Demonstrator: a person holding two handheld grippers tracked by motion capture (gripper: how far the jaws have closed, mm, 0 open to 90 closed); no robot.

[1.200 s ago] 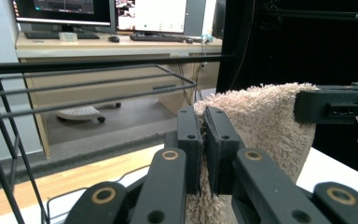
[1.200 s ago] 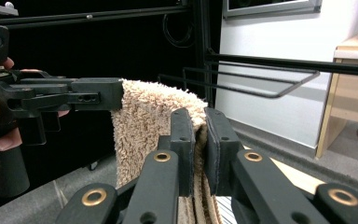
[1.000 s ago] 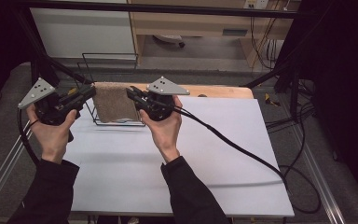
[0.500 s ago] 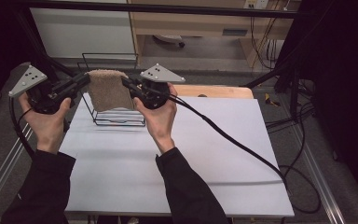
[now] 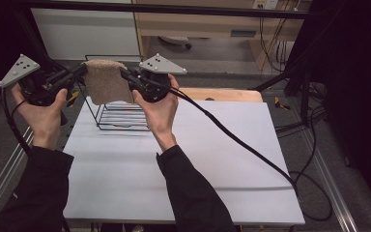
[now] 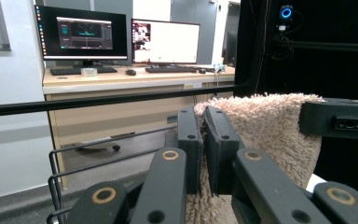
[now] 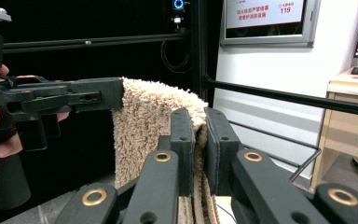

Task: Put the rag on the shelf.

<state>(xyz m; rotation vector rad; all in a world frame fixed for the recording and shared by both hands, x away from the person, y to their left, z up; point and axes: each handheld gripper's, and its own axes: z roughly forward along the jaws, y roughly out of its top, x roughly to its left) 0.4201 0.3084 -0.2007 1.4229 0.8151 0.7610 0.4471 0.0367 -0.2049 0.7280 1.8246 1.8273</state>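
High view: held a beige towel (image 5: 107, 82) stretched between the two grippers, up at about 11 o'clock, above the far left corner of the white surface (image 5: 183, 169). Left gripper (image 5: 79, 72) clamped on the towel's left top corner, right gripper (image 5: 125, 75) clamped on its right top corner, fingers closed on the cloth on both sides. Towel hung down in front of a black wire rack (image 5: 121, 116) standing on the surface at 11 o'clock, lower edge level with the rack's upper part; could not tell whether it touched the wires. Left hand (image 5: 43, 111) at 9 o'clock, right hand (image 5: 159, 108) near the middle, black cable (image 5: 241, 145) running off toward 4 o'clock.

Left gripper view: fingers (image 6: 189, 149) pressed nearly together at 6 o'clock with the towel (image 6: 270, 135) pinched between them, cloth spreading toward 3 o'clock to the other gripper's black finger (image 6: 335, 119). Two monitors (image 6: 121, 39) on a desk at 11 o'clock.

Right gripper view: fingers (image 7: 182, 149) shut on the towel's (image 7: 144, 121) edge at 6 o'clock, cloth reaching toward 9 o'clock to the other gripper (image 7: 70, 100).
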